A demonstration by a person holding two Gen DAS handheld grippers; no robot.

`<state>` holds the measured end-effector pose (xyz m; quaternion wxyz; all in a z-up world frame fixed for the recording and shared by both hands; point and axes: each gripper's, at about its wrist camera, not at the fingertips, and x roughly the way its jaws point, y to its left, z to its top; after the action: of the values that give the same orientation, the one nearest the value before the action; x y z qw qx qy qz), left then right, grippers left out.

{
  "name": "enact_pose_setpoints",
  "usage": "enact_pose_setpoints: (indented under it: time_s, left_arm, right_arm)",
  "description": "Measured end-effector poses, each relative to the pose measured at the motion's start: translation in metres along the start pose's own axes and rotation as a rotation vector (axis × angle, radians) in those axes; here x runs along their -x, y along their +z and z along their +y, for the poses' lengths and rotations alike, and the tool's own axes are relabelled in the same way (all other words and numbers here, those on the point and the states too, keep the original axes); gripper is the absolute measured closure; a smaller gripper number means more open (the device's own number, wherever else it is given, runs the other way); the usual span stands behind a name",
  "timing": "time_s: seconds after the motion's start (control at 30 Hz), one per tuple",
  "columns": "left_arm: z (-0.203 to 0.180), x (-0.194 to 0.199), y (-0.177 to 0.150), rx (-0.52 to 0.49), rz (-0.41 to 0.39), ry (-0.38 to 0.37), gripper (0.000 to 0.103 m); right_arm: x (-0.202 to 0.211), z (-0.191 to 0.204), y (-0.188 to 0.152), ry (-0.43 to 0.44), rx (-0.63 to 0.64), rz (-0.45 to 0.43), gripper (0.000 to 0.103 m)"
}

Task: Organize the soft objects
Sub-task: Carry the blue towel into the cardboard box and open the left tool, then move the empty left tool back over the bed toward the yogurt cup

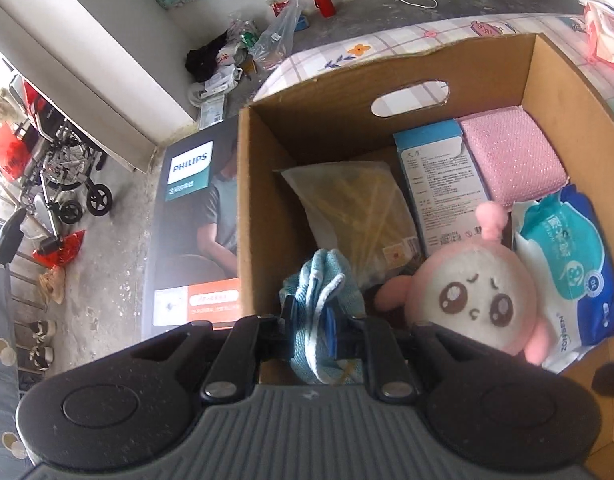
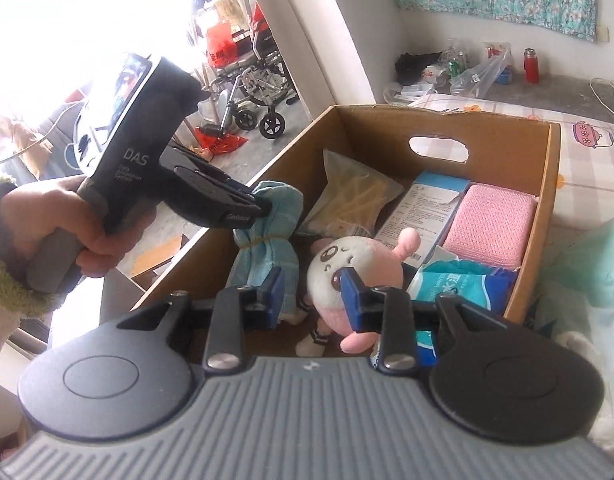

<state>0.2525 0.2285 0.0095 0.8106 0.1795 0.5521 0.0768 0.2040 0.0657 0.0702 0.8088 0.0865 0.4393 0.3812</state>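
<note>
In the right wrist view, my right gripper (image 2: 311, 294) sat at the bottom centre with its jaws parted and nothing between them, the pink plush doll (image 2: 349, 270) just beyond its blue pads. To the left, my left gripper (image 2: 263, 209) was clenched on a blue cloth (image 2: 267, 236) bundled with a rubber band, hanging over the near left corner of the cardboard box (image 2: 547, 216).

I judged the step to be lowering that cloth into the box. To do it well I would have kept the bundle clear of the box wall, set it into the gap left of the doll, and only then let go, keeping the right gripper out of the way.

Farther in lay a clear bag of yellow sticks (image 2: 359, 196), a blue-and-white carton (image 2: 423, 208) with print too small to read, a pink sponge (image 2: 491, 226) and a pack of wipes (image 1: 571, 276) marked "ZONSEN".

The left handle read "DAS". Beyond the box, in the left wrist view's left middle, a dark carton (image 1: 191, 236) said "PHILIPS"
</note>
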Motion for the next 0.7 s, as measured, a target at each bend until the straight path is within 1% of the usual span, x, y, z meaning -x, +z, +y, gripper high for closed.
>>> enact_pose_setpoints:
  time_s: [0.07, 0.13, 0.17, 0.23, 0.27, 0.3, 0.37, 0.43, 0.47, 0.5, 0.57, 0.63, 0.7]
  left_arm:
    - [-0.010, -0.010, 0.001, -0.040, 0.003, 0.042, 0.088]
    - [-0.017, -0.016, 0.002, -0.062, 0.001, 0.073, 0.082]
    - [-0.017, -0.017, 0.002, -0.055, -0.008, 0.072, 0.080]
    - [-0.013, -0.012, 0.002, -0.019, -0.029, 0.063, 0.070]
    - [-0.010, -0.007, 0.002, 0.005, -0.045, 0.054, 0.068]
    - [-0.008, -0.002, 0.001, 0.026, -0.059, 0.046, 0.064]
    - [-0.002, 0.010, -0.002, 0.084, -0.095, 0.028, 0.061]
    - [0.003, 0.021, -0.008, 0.142, -0.115, -0.005, 0.055]
    - [0.006, 0.026, -0.008, 0.180, -0.113, -0.031, 0.054]
    - [0.007, 0.030, -0.011, 0.217, -0.110, -0.058, 0.052]
    - [0.009, 0.042, -0.020, 0.291, -0.119, -0.133, 0.048]
    - [0.008, 0.056, -0.028, 0.346, -0.152, -0.197, 0.041]
    - [0.003, 0.072, -0.037, 0.375, -0.198, -0.229, 0.037]
  right_arm:
    - [-0.008, -0.003, 0.001, 0.001, -0.003, 0.007, 0.072]
    - [-0.009, -0.005, 0.000, 0.000, 0.001, 0.012, 0.072]
    - [-0.008, -0.005, 0.000, -0.001, 0.003, 0.012, 0.072]
    - [-0.006, -0.007, 0.000, -0.005, 0.006, 0.008, 0.071]
    - [-0.006, -0.009, 0.000, -0.008, 0.005, 0.004, 0.070]
    - [-0.004, -0.010, 0.000, -0.010, 0.002, -0.001, 0.069]
    - [-0.004, -0.016, 0.000, -0.006, -0.012, -0.010, 0.068]
    - [-0.001, -0.018, -0.001, -0.002, -0.025, -0.021, 0.067]
    - [0.002, -0.019, -0.002, 0.001, -0.035, -0.028, 0.065]
    - [0.003, -0.019, -0.004, 0.005, -0.041, -0.032, 0.063]
    - [0.008, -0.020, -0.007, 0.010, -0.053, -0.043, 0.062]
    - [0.014, -0.019, -0.012, 0.011, -0.066, -0.062, 0.058]
    - [0.021, -0.020, -0.017, 0.007, -0.079, -0.083, 0.050]
